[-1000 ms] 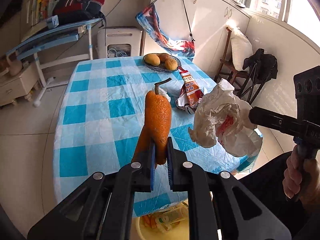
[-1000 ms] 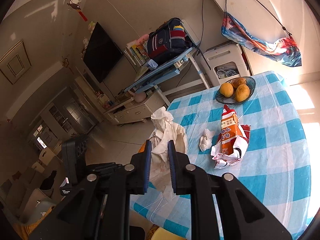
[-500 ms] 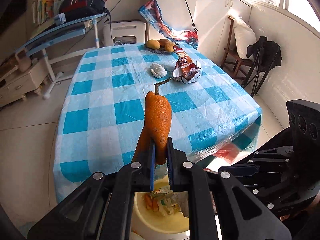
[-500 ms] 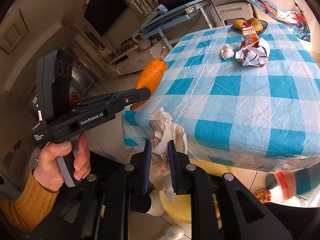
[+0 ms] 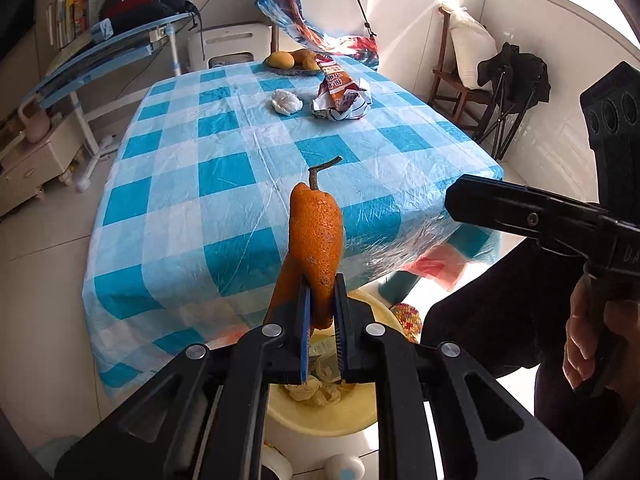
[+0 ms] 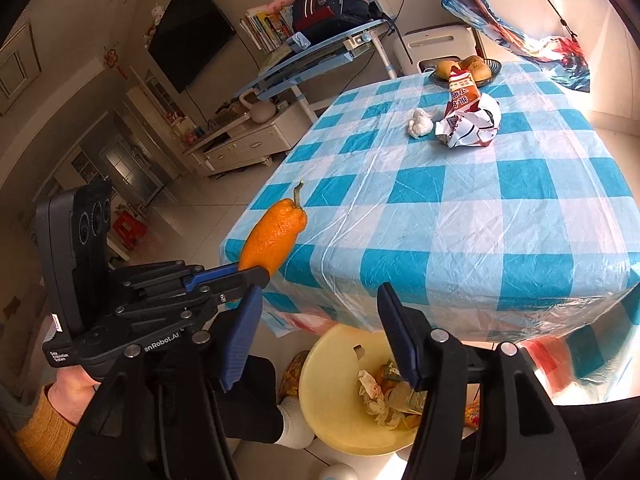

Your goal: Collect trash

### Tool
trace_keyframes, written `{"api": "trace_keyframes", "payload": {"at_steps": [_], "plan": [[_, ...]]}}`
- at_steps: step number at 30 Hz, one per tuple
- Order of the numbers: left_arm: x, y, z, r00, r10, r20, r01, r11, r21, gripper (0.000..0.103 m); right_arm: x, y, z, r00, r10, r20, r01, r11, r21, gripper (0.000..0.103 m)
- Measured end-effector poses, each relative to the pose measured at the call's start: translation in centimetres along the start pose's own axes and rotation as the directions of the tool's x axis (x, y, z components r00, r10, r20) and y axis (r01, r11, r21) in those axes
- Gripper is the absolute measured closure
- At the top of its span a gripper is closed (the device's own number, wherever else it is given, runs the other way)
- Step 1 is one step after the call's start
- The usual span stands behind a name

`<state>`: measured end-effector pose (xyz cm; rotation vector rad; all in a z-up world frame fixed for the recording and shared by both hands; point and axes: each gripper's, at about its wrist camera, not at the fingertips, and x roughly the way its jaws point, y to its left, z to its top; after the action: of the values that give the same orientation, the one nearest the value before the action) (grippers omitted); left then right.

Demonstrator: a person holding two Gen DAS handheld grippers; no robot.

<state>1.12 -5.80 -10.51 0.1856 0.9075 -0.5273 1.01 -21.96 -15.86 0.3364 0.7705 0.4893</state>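
Observation:
My left gripper (image 5: 320,312) is shut on an orange peel (image 5: 317,240) with a dry stem, held upright beside the table's near edge, above a yellow trash bin (image 5: 320,412). The peel (image 6: 272,240) and left gripper (image 6: 244,276) also show in the right wrist view. My right gripper (image 6: 320,336) is open and empty above the bin (image 6: 332,400), which holds crumpled paper and wrappers (image 6: 384,396). On the table lie a small white wad (image 5: 285,101) and a crumpled red-and-white snack bag (image 5: 340,96).
The table has a blue-and-white checked cloth (image 5: 224,184). A plate of fruit (image 5: 294,60) stands at its far end. A chair with dark clothes (image 5: 508,80) is at the right, a blue desk (image 5: 108,52) at the left. A person's legs (image 5: 492,312) are by the bin.
The right gripper has opened and let go of the crumpled white paper, which now lies in the bin. The left gripper still holds the peel and has drawn back over the bin.

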Motion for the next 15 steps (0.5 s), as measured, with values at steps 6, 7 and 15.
{"api": "trace_keyframes", "payload": {"at_steps": [6, 7, 15], "plan": [[1.2, -1.7, -1.5, 0.997, -0.002, -0.083, 0.008, 0.997, 0.075, 0.086, -1.3, -0.7, 0.7, 0.994, -0.050, 0.095, 0.046, 0.998, 0.039, 0.038], [1.2, -1.9, -1.7, 0.996, 0.000, -0.089, 0.008, 0.996, 0.085, 0.083, -1.5, -0.8, 0.7, 0.993, -0.054, 0.102, 0.050, 0.998, 0.048, 0.037], [-0.1, -1.4, -2.0, 0.996, 0.084, -0.028, -0.082, 0.994, 0.078, 0.036, -1.6, -0.9, 0.4, 0.992, -0.061, 0.106, 0.052, 0.995, 0.086, 0.034]]}}
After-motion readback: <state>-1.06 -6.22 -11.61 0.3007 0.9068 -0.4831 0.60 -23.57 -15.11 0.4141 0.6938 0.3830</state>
